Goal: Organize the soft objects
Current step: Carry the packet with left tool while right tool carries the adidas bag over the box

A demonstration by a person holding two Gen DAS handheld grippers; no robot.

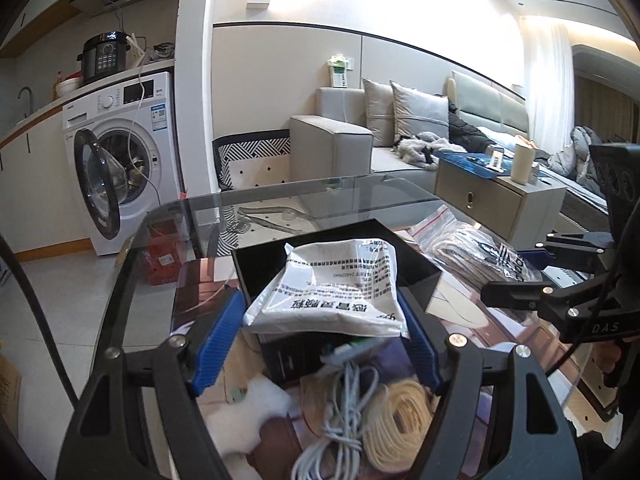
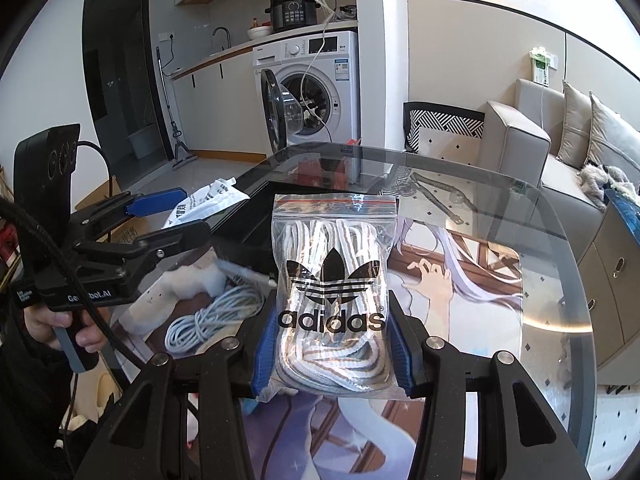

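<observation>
My left gripper [image 1: 320, 316] is shut on a white printed pouch [image 1: 332, 284] and holds it above an open black box [image 1: 416, 256] on the glass table; it also shows in the right wrist view [image 2: 172, 210] with the pouch [image 2: 208, 200]. My right gripper [image 2: 330, 344] is shut on a clear zip bag of white laces with an adidas logo [image 2: 334, 280], held above the table right of the box [image 2: 256, 220]. In the left wrist view the right gripper [image 1: 520, 272] and its bag [image 1: 464, 248] are at the right.
A grey coiled cable [image 1: 344, 408], a cream rope coil [image 1: 400, 420] and a white foam piece [image 1: 248, 412] lie on the glass table [image 2: 520, 216] near the box. A washing machine [image 2: 316, 80] with its door open stands behind, a sofa [image 2: 532, 140] to the right.
</observation>
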